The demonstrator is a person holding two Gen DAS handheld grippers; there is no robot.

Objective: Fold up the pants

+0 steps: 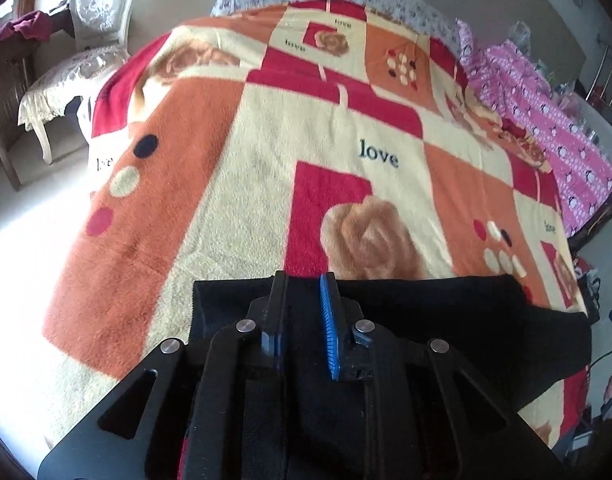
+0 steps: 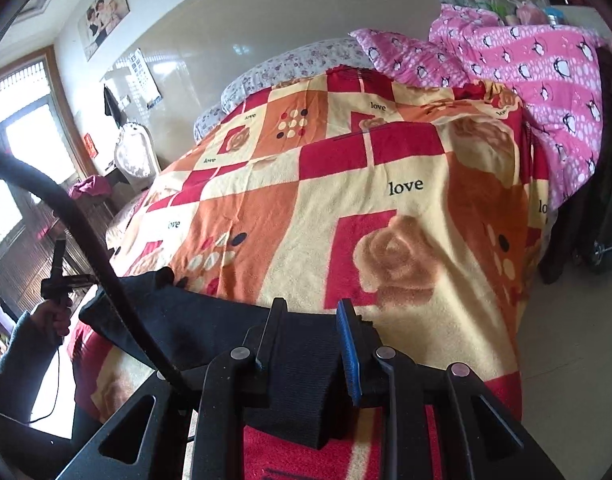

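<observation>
Black pants [image 1: 446,320] lie across the near end of a bed, spread over a fleece blanket [image 1: 245,208] patterned in orange, red and cream blocks with roses and the word "love". In the left wrist view the dark cloth fills the frame from six o'clock out toward three o'clock, its top edge running level below a rose motif. The left gripper [image 1: 303,304] has its jaws close together with the black fabric between them, though whether the pads actually press the cloth cannot be told. In the right wrist view the pants [image 2: 193,320] stretch from six o'clock toward nine o'clock, one end lifted. The right gripper [image 2: 312,332] stands with a band of the black fabric, the ribbed waistband by its look, between its narrowly parted jaws; the blue pad [image 2: 352,356] sits just beside the cloth. At nine o'clock a person's hand [image 2: 55,316], in a grey sleeve [image 2: 21,352], grips the handle of the other tool, and a black cable [image 2: 85,248] arcs across that side. A pink penguin-print quilt [image 2: 538,80] is heaped at one o'clock, a floral pillow [image 2: 289,64] at twelve. A white carved chair [image 1: 89,40] stands at ten o'clock in the left view.
</observation>
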